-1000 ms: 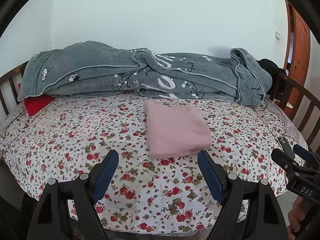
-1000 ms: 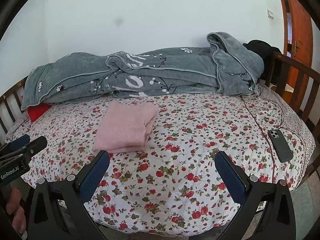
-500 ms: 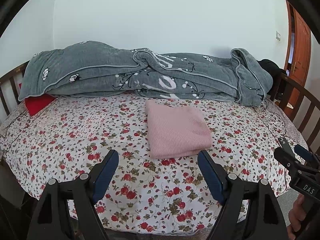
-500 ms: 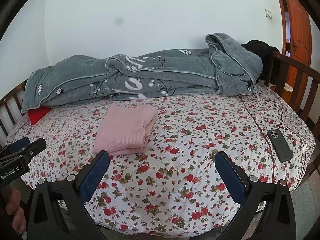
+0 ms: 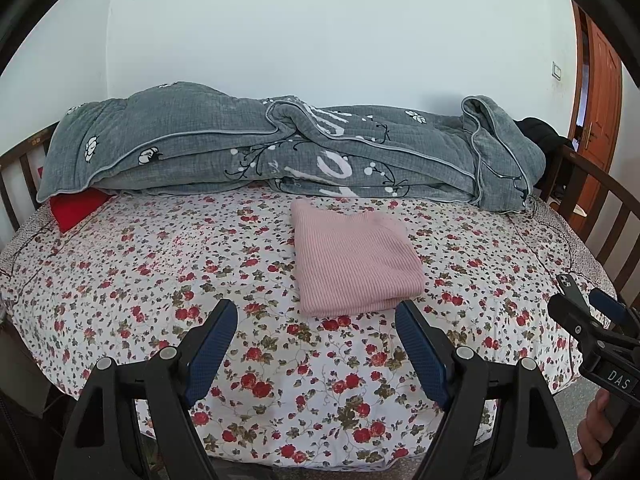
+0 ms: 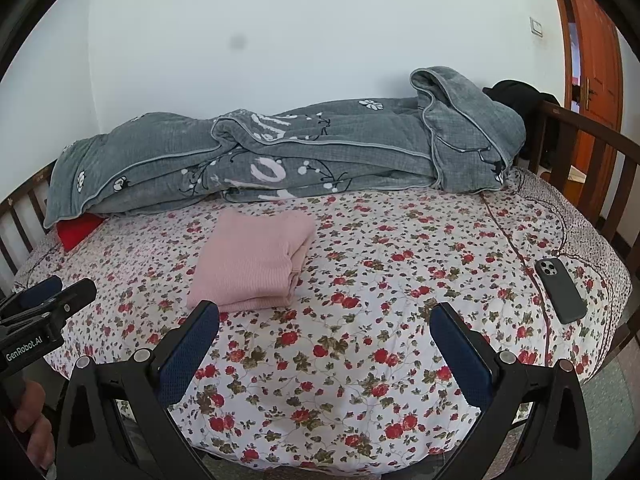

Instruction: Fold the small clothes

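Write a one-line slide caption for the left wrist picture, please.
Open left hand-held gripper hovers before a folded pink sweater on a floral bedsheet.

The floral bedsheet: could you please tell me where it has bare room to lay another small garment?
Free: the floral bedsheet between the folded pink knit garment and the dark smartphone, and left of the garment toward the red cushion. Crowded: the far edge under the bunched grey quilt.

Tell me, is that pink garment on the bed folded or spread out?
Folded. The pink garment lies as a compact rectangle on the floral bedsheet, with stacked layers showing along its right edge. Neither gripper touches it.
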`<act>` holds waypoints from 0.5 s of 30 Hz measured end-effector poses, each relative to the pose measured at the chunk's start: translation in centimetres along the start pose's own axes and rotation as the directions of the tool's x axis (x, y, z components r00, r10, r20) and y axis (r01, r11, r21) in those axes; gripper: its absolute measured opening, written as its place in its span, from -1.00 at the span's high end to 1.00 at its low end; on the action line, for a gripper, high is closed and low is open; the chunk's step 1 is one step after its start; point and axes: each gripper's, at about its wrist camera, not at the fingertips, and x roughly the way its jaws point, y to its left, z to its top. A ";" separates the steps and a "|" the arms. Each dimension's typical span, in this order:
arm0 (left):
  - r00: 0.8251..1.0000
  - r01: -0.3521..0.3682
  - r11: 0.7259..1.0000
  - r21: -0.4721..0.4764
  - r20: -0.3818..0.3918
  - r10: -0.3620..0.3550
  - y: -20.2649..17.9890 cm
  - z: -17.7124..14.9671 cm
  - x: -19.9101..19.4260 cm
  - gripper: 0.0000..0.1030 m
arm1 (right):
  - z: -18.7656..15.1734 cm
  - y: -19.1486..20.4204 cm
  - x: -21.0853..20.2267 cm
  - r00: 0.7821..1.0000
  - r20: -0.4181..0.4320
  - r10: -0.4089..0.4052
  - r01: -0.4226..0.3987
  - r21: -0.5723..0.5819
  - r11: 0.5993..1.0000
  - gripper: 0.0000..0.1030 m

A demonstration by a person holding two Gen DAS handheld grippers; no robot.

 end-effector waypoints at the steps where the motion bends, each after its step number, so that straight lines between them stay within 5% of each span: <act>1: 1.000 0.001 1.000 -0.001 0.000 -0.001 0.0 0.0 0.0 -0.56 | 0.0 0.0 0.0 1.000 0.001 -0.001 0.001 0.000 1.000 -1.00; 15: 1.000 0.000 1.000 -0.001 -0.001 0.000 0.1 0.1 -0.1 -0.56 | 0.2 0.2 -0.2 1.000 0.004 0.004 -0.004 -0.002 1.000 -1.00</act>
